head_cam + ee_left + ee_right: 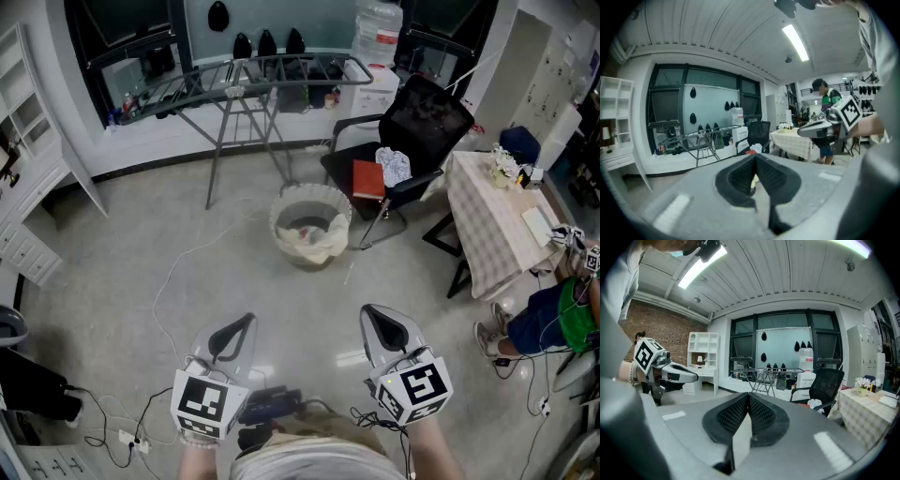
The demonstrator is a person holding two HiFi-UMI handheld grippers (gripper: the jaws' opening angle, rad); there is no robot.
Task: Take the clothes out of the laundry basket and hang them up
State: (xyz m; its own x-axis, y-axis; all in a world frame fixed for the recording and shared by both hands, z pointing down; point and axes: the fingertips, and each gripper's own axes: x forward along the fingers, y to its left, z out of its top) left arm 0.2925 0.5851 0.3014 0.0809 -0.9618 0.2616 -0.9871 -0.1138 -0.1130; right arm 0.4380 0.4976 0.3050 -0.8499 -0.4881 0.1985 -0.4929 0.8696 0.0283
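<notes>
A round mesh laundry basket [311,226] stands on the floor in the middle of the head view, with pale clothes [309,238] inside. Behind it stands a grey folding drying rack [246,77], seen too in the left gripper view [701,137] and the right gripper view [764,372]. My left gripper [246,322] and right gripper [371,313] are low near my body, well short of the basket, side by side. Both are shut with nothing between the jaws.
A black office chair [412,127] holds a red book [367,177] and a crumpled cloth [394,165]. A table with a checked cloth [487,225] stands at right, a seated person [553,314] beside it. White shelves [23,122] line the left wall. Cables [178,272] trail over the floor.
</notes>
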